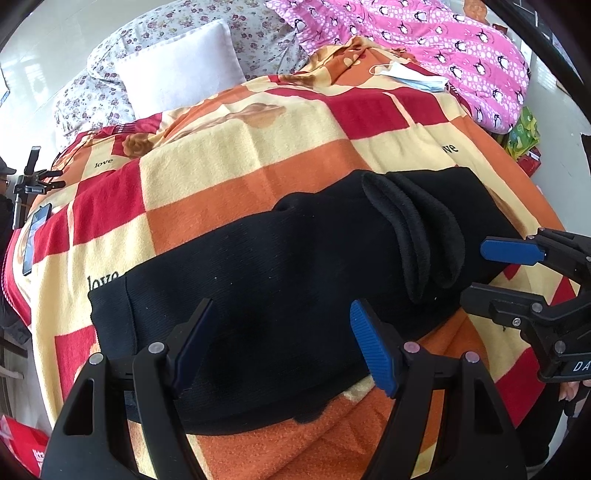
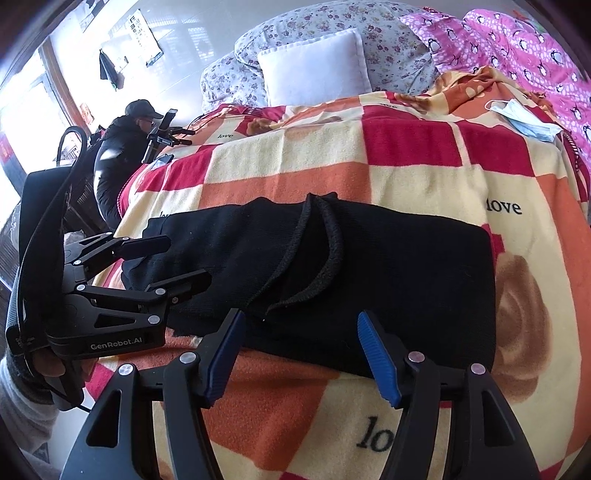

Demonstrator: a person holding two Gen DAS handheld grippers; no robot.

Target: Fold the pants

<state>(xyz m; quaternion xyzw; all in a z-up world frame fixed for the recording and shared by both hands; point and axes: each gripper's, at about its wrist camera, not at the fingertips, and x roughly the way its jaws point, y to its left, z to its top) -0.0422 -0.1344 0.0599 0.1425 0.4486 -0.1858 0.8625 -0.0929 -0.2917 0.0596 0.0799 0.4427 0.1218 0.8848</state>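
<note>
You have one pair of black pants [image 1: 295, 280] in front of you, lying folded across the checked blanket [image 1: 229, 177], with two layers of waistband curling up on top. Behind them sit one white pillow [image 1: 181, 70], one flowered quilt [image 1: 258, 29], one pink penguin quilt [image 1: 424, 40] and one blue face mask [image 1: 413, 75] (a phone [image 1: 35, 236] lies at the blanket's far edge).

Your left gripper [image 1: 282, 343] hovers over the left part of the pants, jaws apart with nothing clamped. Your right gripper [image 2: 299, 358] sits at the near edge of the pants, just below the curled waistband; its jaws are opening, the pads not pressing on the cloth.
</note>
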